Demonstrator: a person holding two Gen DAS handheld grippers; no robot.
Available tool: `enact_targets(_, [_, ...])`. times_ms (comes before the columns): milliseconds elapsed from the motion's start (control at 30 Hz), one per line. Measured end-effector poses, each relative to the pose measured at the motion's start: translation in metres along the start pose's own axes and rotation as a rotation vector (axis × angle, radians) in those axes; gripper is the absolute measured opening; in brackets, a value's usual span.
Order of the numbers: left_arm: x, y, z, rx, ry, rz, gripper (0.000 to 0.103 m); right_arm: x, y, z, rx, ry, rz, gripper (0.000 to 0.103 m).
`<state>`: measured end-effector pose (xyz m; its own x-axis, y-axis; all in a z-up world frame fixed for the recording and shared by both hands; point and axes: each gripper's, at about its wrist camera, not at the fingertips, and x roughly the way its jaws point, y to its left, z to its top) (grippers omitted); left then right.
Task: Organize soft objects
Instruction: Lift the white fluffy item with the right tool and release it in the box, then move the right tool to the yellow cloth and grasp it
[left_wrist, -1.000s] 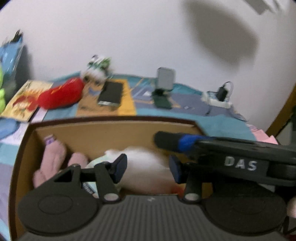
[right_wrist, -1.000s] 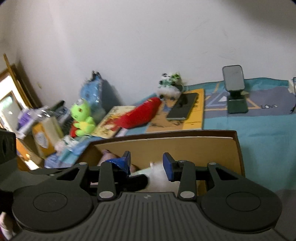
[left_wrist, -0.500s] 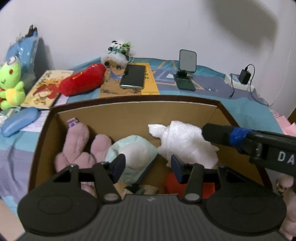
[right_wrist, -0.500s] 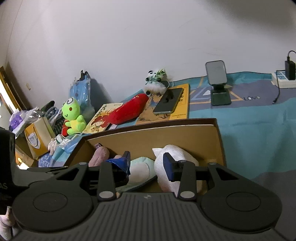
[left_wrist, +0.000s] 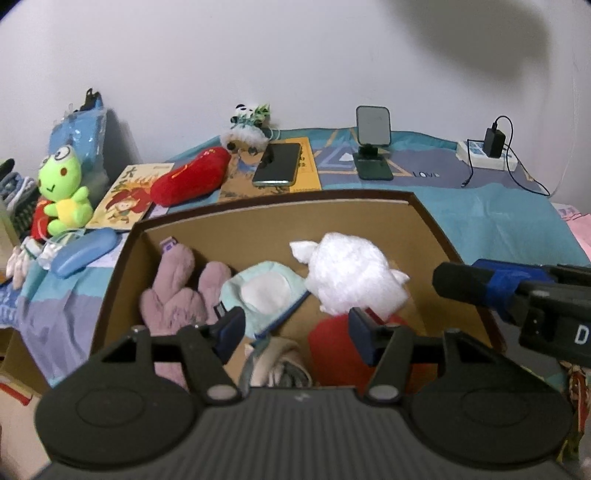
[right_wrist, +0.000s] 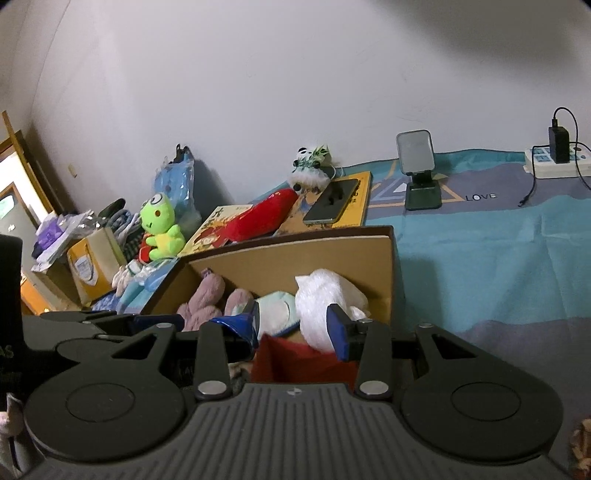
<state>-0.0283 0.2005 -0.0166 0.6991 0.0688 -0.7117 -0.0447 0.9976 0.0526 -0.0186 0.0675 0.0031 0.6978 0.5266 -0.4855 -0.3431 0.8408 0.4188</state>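
An open cardboard box (left_wrist: 280, 201) (right_wrist: 295, 236) on the bed holds a pink plush (left_wrist: 173, 295) (right_wrist: 203, 299), a mint slipper (left_wrist: 264, 291) (right_wrist: 277, 312), a white fluffy toy (left_wrist: 351, 273) (right_wrist: 321, 295) and something red (left_wrist: 332, 350) (right_wrist: 295, 358). My left gripper (left_wrist: 295, 328) hangs over the box's near side. Its jaws are opening and nothing is between them. My right gripper (right_wrist: 295, 328) is beside it, open, its pads apart and touching nothing. Its finger (left_wrist: 480, 284) shows at the right of the left wrist view.
Behind the box on the teal bedcover lie a red plush (left_wrist: 190, 181) (right_wrist: 258, 218), a green frog plush (left_wrist: 61, 188) (right_wrist: 160, 225), a panda plush (left_wrist: 245, 129), a phone (left_wrist: 277, 164), a phone stand (left_wrist: 373, 144), a book (left_wrist: 125, 195) and a power strip (left_wrist: 484, 155).
Both grippers have drawn back and up from the box, so more of its inside shows. The left jaws stand wider. The white toy, earlier between the left fingers, lies in the box.
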Motion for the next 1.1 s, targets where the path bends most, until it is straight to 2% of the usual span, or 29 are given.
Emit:
enact_targets(333, [-0.031,-0.039,-0.022,-0.010,0.000,0.050,0.060,-0.035,-0.017,-0.015,-0.014,0.046,0.046,0.024])
enact_targets(700, [-0.051,-0.085,-0.055,0.027,0.028,0.013,0.061,-0.066,-0.044,-0.040,0.029,0.094,0.058,0.025])
enact_targets(867, [-0.051,-0.108,-0.070,0.065,0.055,-0.053,0.061,-0.084,-0.065,-0.052,0.042,0.104,0.028,0.025])
enact_targets(1000, [-0.050,-0.128,-0.082,0.104,0.074,-0.154,0.063,-0.101,-0.089,-0.065,0.068,0.126,-0.022,0.025])
enact_targets(1100, [-0.048,-0.144,-0.091,0.128,0.108,-0.257,0.063,-0.116,-0.107,-0.075,0.090,0.137,-0.065,0.025])
